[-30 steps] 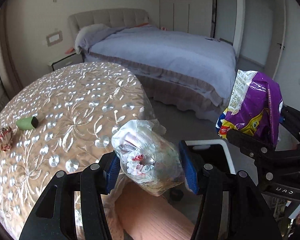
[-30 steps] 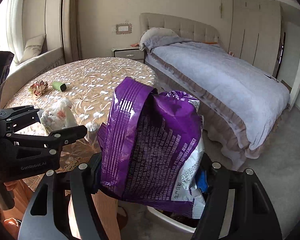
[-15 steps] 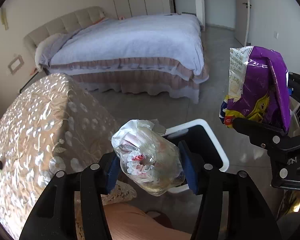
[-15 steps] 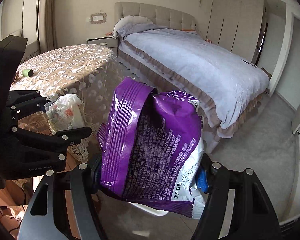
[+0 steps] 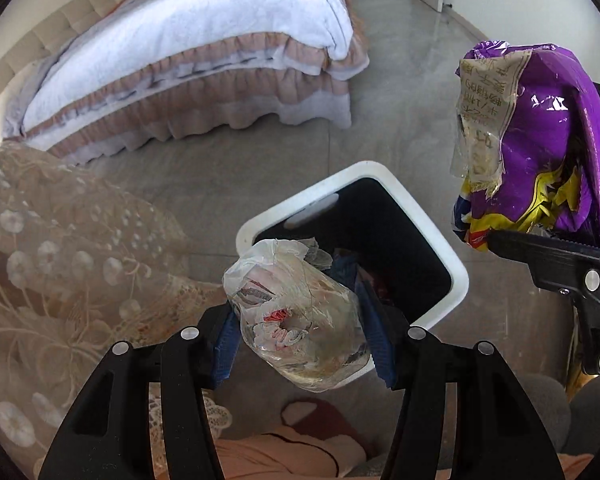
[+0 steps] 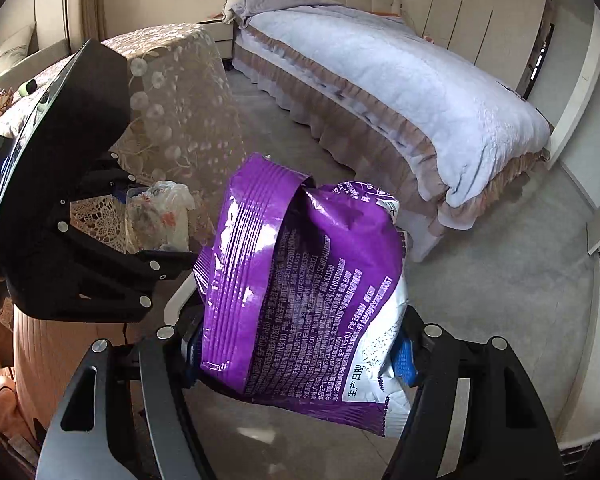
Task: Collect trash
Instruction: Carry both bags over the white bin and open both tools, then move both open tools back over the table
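Clear plastic wad point(image 5: 300, 320) sits clenched in the left gripper point(image 5: 300, 332) directly above the near edge of the open bin point(image 5: 452, 276), nearer it than the right gripper point(image 6: 300, 356), whose fingers grasp the upright purple bag point(image 6: 300, 280) further right.
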Demonstrator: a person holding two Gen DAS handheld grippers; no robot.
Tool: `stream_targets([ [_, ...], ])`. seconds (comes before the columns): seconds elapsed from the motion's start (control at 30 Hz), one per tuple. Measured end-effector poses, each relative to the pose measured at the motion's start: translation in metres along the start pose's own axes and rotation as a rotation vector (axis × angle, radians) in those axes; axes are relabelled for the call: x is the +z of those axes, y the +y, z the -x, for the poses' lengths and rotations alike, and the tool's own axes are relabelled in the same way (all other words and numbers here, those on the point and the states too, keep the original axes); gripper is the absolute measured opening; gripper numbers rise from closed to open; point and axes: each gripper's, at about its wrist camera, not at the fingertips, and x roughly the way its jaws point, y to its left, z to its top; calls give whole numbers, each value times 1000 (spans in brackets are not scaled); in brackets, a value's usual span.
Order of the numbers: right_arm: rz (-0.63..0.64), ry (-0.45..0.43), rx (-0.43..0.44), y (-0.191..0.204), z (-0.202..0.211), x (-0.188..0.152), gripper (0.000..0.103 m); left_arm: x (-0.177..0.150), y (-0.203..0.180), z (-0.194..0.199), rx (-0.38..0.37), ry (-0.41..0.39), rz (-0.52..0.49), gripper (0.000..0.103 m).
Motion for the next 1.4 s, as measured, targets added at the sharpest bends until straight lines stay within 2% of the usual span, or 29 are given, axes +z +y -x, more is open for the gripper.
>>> stream_targets([
  [0.17,117,80,16,6,-40,-18,70,2,-2,-40,-52,66,-95,54],
  [0.2,129,91,23,6,-46,-21,71,2,-3,-45,-77,76,-110,60],
  [0.23,140,110,43,5,-53,-25,72,4,-3,-50,-103,90,-121,82],
  [0.27,151,131,57,6,-59,-27,83,3,-4,-53,-109,98,-131,97],
  [0.3,167,134,45,3,-65,-31,100,3,-7,-55,-104,88,-151,98],
  [0.4,162,183,46,0,-74,-34,98,1,-13,-61,-85,94,-198,98],
  [0.73,154,161,42,0,-68,-35,98,2,-14,-49,-78,54,-193,98],
  [1.2,171,5,20,12,-9,-6,98,-7,-7,24,-19,-100,-177,98],
  [1.4,190,-73,-6,23,21,10,98,-12,3,64,35,-178,-136,98],
])
